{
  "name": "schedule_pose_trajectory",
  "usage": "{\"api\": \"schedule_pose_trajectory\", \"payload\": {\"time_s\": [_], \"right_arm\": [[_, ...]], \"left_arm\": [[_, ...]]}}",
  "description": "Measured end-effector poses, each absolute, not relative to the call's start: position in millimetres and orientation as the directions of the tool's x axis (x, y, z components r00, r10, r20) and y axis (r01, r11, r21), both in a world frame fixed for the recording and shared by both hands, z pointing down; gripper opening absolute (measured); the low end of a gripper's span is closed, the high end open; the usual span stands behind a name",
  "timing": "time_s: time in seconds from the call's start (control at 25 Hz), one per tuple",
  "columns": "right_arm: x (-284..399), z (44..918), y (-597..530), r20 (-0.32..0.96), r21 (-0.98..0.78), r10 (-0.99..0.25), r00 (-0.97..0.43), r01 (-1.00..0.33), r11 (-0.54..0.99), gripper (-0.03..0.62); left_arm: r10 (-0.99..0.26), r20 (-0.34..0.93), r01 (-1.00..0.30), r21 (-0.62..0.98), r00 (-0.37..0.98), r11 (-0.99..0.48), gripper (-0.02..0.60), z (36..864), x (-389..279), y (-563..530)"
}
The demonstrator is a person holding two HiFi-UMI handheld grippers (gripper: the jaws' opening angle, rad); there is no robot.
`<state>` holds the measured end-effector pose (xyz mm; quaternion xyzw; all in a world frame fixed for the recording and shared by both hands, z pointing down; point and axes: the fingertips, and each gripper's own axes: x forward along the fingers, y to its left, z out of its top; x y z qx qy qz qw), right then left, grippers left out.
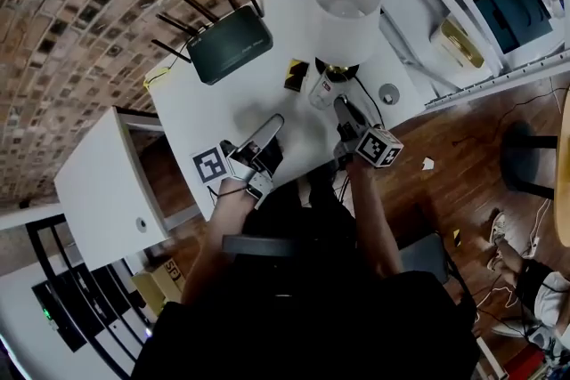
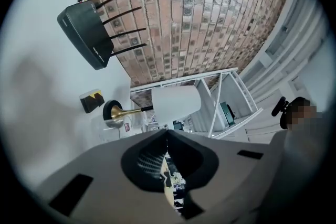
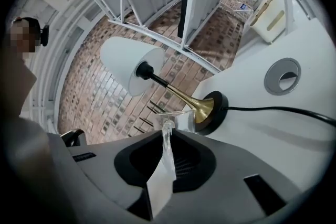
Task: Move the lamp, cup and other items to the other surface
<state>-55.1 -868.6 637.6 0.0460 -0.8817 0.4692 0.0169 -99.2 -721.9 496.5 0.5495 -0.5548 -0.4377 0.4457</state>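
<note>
A lamp with a white shade (image 1: 347,13) and a brass stem stands on the white table (image 1: 267,102). Right beside its black base (image 3: 216,108) is a clear plastic cup (image 1: 321,92). My right gripper (image 1: 338,105) is shut on the cup's thin wall (image 3: 176,117). My left gripper (image 1: 274,122) lies low over the table's front part, shut and holding nothing. The left gripper view shows its tips (image 2: 167,132) meeting, with the lamp (image 2: 176,102) and the cup (image 2: 119,126) ahead of them. A small black and yellow item (image 1: 296,74) lies left of the cup.
A black router (image 1: 229,44) with several antennas sits at the table's back left. A round cable grommet (image 1: 388,93) and the lamp's black cord (image 3: 273,109) are right of the lamp. A white side cabinet (image 1: 107,182) stands left of the table, and white shelving (image 1: 499,4) stands to its right.
</note>
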Motion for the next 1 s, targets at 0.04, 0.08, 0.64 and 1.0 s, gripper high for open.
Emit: {"api": "schedule_pose_trajectory", "payload": {"time_s": [0.04,0.08,0.64,1.0], "right_arm": [[-57.4,638.6,-869.9,0.081,-0.819,-0.065,-0.995,-0.104,0.565,0.055],[-58.9,638.9,-870.4,0.090,-0.809,-0.067,-0.994,-0.113,0.577,0.055],[-80.7,639.9,-845.3,0.178,-0.540,-0.041,-0.983,-0.133,0.831,0.057],[-91.1,644.5,-823.9,0.252,-0.468,0.007,-0.968,-0.115,0.876,0.075]], "left_arm": [[-1.000,0.013,-0.220,0.976,0.001,0.013,0.015,495.5,-100.3,-723.1],[-1.000,0.011,-0.222,0.975,0.002,0.010,0.015,494.0,-101.3,-723.8],[-0.999,-0.019,-0.214,0.977,0.029,-0.025,0.015,490.5,-121.2,-726.3],[-0.997,-0.036,-0.194,0.980,0.061,-0.048,0.015,491.9,-121.3,-730.6]]}}
